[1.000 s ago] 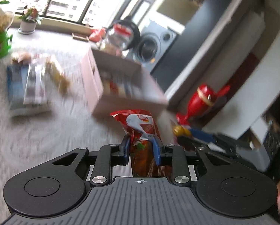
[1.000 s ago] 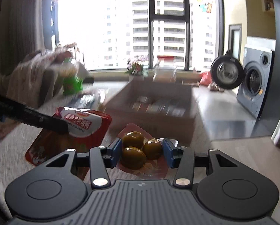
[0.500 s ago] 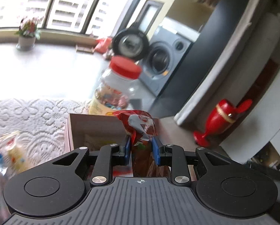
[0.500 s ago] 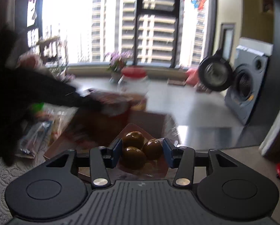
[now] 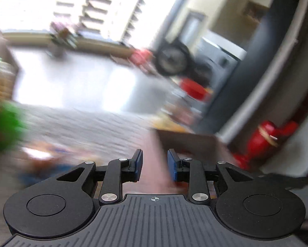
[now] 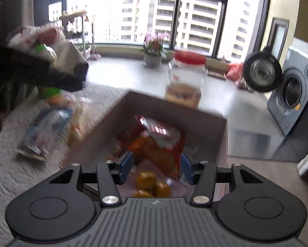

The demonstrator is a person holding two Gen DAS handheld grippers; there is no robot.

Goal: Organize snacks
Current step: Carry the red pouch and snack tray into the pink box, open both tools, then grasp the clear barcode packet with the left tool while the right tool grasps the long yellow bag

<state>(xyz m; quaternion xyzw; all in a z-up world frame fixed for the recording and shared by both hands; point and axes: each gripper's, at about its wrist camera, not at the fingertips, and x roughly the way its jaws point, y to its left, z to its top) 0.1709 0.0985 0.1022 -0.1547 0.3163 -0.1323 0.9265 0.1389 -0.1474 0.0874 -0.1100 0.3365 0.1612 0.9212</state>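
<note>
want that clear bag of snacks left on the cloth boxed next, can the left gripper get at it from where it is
Probably yes: the left gripper is open and empty, and the clear bag lies uncovered on the lace cloth beside the box.

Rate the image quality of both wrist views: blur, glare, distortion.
Left wrist view: heavy motion blur smears everything beyond the sharp left gripper; window blown out. Right wrist view: moderate blur on the cardboard box and red snack bag, right gripper crisp, window overexposed, fisheye bending the frames.
</note>
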